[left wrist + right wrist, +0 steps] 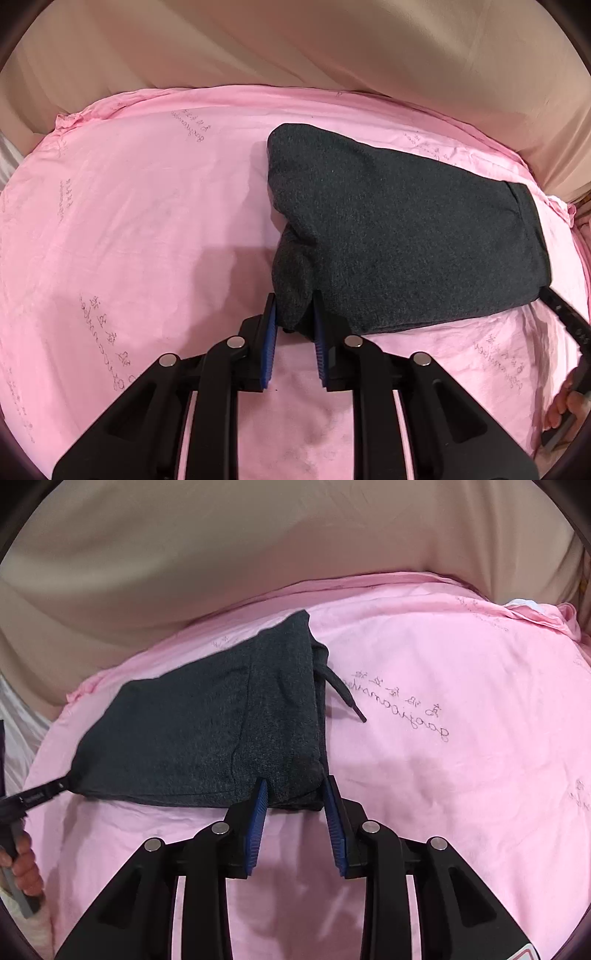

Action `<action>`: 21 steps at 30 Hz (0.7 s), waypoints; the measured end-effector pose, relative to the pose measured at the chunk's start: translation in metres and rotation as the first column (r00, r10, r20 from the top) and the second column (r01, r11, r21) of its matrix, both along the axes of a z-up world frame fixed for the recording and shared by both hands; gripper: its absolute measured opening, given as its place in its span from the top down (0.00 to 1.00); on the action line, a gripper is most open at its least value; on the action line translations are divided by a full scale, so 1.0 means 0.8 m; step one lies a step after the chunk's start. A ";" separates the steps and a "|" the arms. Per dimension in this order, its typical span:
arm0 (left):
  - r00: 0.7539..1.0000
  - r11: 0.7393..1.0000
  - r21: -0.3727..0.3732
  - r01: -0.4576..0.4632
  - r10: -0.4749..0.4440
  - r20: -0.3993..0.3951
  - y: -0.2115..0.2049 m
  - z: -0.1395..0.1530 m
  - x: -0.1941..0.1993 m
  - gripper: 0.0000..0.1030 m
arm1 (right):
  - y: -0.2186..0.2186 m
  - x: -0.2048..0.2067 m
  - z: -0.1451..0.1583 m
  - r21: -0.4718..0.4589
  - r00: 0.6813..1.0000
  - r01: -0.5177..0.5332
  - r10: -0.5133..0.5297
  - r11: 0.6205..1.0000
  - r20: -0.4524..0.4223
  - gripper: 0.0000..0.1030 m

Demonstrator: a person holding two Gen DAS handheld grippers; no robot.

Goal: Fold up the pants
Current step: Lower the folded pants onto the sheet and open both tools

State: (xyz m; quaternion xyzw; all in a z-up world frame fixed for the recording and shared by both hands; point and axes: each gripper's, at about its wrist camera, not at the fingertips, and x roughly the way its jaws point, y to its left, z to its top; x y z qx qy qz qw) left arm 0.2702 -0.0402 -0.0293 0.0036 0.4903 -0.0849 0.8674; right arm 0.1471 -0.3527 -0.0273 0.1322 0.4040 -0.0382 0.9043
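Dark grey knit pants (399, 236) lie folded into a thick bundle on a pink sheet (140, 221). My left gripper (294, 310) has its blue-padded jaws closed on the near left corner of the pants. In the right wrist view the pants (207, 723) lie left of centre, and a drawstring (343, 694) trails from the waistband onto the sheet. My right gripper (295, 788) has its jaws around the near right corner of the bundle, pressing on the fabric. Each gripper's tip also shows at the other view's edge.
The pink sheet (461, 775) has printed writing and covers the whole work surface. A beige curtain (295, 44) hangs behind its far edge. A hand (26, 864) holds the left gripper's handle at the right wrist view's left edge.
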 end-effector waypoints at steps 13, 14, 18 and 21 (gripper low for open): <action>1.000 1.000 0.023 -0.004 0.004 -0.002 -0.002 -0.003 0.003 0.82 | 0.008 0.001 0.008 -0.022 1.000 -0.006 0.007 1.000 0.013 0.78; 1.000 1.000 0.022 -0.006 0.006 -0.003 -0.002 -0.003 0.003 0.82 | 0.011 0.002 0.008 -0.039 1.000 -0.009 0.010 0.999 0.011 0.77; 1.000 1.000 0.023 -0.006 0.006 0.003 0.000 0.002 -0.001 0.79 | -0.004 -0.002 -0.004 0.003 1.000 0.022 -0.022 1.000 -0.020 0.77; 0.999 0.999 0.050 -0.019 0.017 0.040 0.012 0.016 -0.016 0.79 | -0.001 -0.023 0.010 -0.056 0.999 0.050 -0.050 0.997 0.005 0.77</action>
